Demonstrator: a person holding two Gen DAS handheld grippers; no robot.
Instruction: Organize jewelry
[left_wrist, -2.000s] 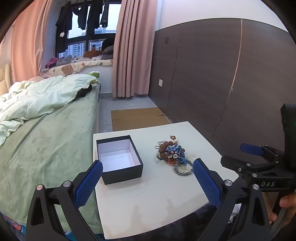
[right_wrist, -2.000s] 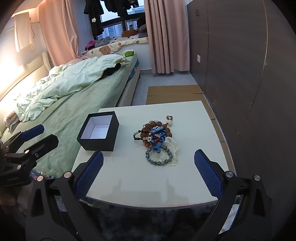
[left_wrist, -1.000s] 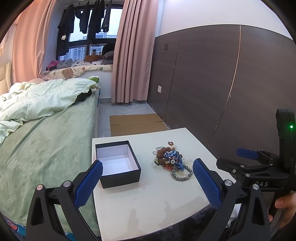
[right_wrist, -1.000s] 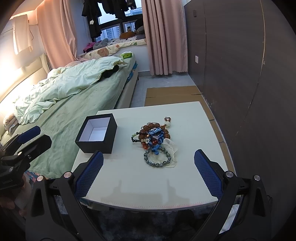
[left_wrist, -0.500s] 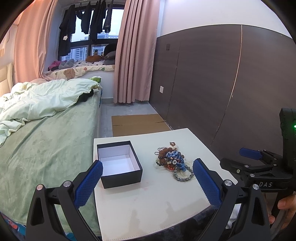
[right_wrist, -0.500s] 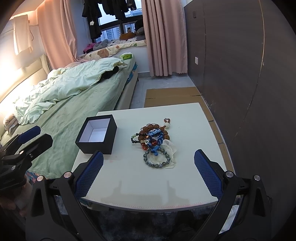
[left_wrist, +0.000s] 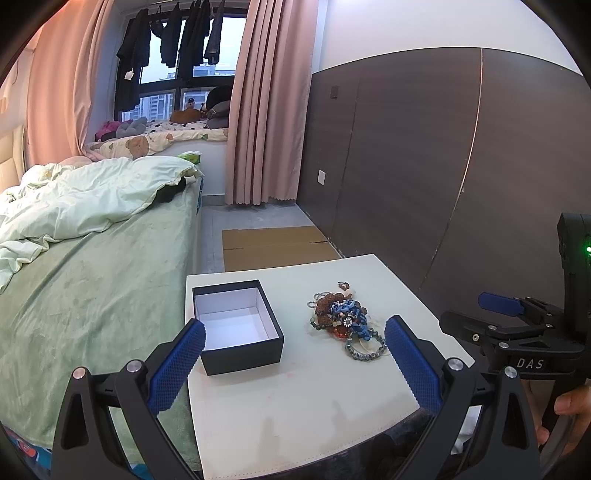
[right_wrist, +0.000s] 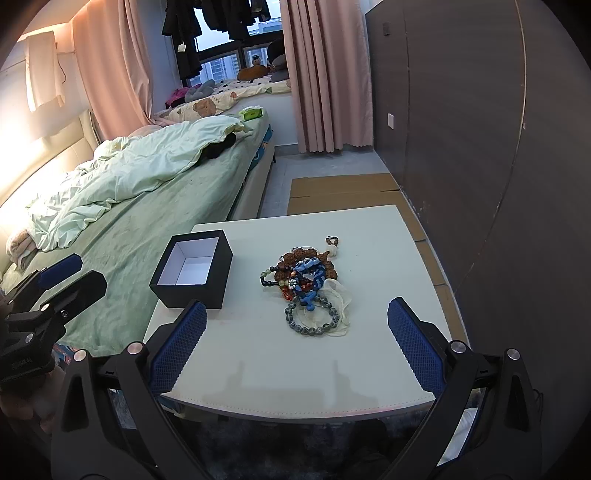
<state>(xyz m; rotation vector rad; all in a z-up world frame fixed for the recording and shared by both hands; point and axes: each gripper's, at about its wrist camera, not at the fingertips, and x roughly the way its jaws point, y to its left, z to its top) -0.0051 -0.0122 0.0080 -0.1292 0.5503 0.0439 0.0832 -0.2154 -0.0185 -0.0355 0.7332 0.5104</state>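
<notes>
A tangled pile of jewelry (left_wrist: 345, 320) (right_wrist: 306, 282), with brown, blue and grey bead bracelets, lies on the white table (left_wrist: 306, 398) (right_wrist: 295, 373). To its left stands an open black box (left_wrist: 236, 325) (right_wrist: 192, 268) with a bare white inside. My left gripper (left_wrist: 295, 362) hovers open over the near table edge, short of the box and the pile. My right gripper (right_wrist: 295, 347) is also open, near the front edge with the pile ahead of it. Each gripper shows at the edge of the other's view, the right gripper (left_wrist: 513, 325) and the left gripper (right_wrist: 55, 291).
A bed (left_wrist: 85, 266) with a green cover and rumpled duvet runs along the table's left side. A dark panelled wall (left_wrist: 424, 166) stands to the right. Flat cardboard (left_wrist: 277, 245) lies on the floor beyond the table, with pink curtains (left_wrist: 264, 110) behind. A hand (left_wrist: 565, 410) holds the right gripper.
Both views have shifted only slightly; the grippers stay open and hover near the front edge. The box and the jewelry pile have not moved.
</notes>
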